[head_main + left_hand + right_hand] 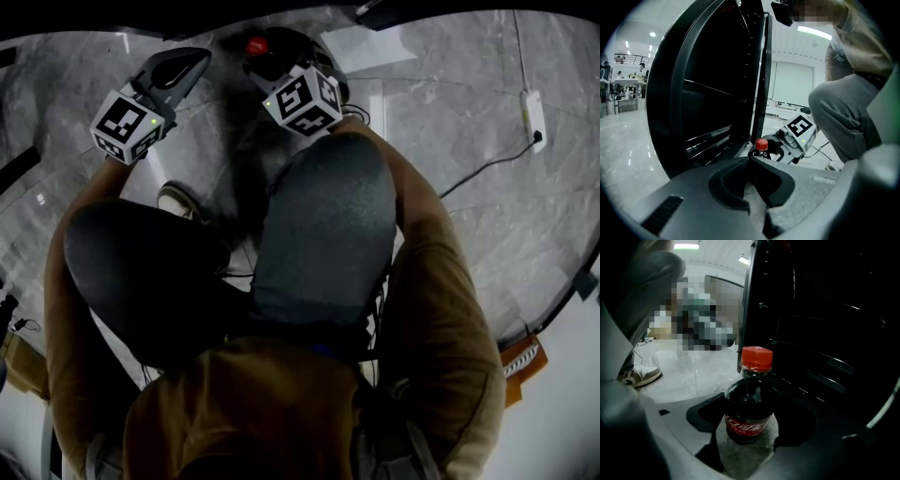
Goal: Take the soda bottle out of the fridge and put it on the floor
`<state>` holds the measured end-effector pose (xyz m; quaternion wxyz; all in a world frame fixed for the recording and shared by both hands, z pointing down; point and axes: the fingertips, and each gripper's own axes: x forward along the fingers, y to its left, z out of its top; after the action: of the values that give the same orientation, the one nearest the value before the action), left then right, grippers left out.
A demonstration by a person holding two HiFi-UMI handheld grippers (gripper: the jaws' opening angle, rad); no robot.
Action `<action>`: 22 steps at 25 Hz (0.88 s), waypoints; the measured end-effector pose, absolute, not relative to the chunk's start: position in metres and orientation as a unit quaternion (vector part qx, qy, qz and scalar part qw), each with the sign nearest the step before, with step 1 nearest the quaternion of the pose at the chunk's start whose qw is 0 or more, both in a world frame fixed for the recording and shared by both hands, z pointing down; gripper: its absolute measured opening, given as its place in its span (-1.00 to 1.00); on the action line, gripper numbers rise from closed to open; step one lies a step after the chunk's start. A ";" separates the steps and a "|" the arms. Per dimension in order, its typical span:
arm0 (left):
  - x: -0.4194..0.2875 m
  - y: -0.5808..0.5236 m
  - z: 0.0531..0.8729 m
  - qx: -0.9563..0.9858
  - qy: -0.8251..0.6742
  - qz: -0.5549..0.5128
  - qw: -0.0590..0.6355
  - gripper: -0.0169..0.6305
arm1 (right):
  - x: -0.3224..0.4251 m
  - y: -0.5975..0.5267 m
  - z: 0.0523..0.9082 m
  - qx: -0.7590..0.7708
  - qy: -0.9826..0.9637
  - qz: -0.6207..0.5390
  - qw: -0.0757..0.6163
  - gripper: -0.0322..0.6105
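Red-capped soda bottle point(747, 404), dark cola with a red label, stands upright between the jaws of the right gripper point(766, 152), which clasp it on both sides low on its body. Its base looks to be on the pale marble floor point(450, 141) or just above it; I cannot tell which. It is outside the black fridge point(708, 84), just in front of the dark shelves on its right. The step in hand seems to be the setting down: best to make sure the base sits flat on the stone, then part the jaws evenly and draw straight back toward the person, so neither pad tips the bottle. The left gripper point(750, 164), off to the left, has its jaws pressed together on nothing and hangs low over the floor, apart from the bottle. The person crouches with one knee point(328, 206) close behind the right gripper and a pale shoe point(178, 199) nearby. Thin cables point(361, 114) lie beside that gripper and could snag the retreat. A white power strip point(532, 112) lies far right, well apart.
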<state>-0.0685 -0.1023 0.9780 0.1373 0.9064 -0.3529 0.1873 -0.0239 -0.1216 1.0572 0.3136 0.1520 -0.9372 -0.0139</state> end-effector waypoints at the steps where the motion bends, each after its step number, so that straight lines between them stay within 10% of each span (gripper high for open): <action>1: -0.069 -0.102 0.975 0.908 -0.351 0.188 0.133 -0.94 | -0.024 -0.121 1.058 0.154 -0.936 -0.020 0.315 0.04; 22: -0.023 -0.122 0.966 0.927 -0.326 0.160 0.092 -0.94 | 0.012 -0.121 1.034 0.167 -0.936 -0.038 0.308 0.06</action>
<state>-0.0233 -0.1222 0.9660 0.0920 0.9272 -0.3258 0.1603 0.0120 -0.1209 1.0343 0.3078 0.1672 -0.9359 -0.0379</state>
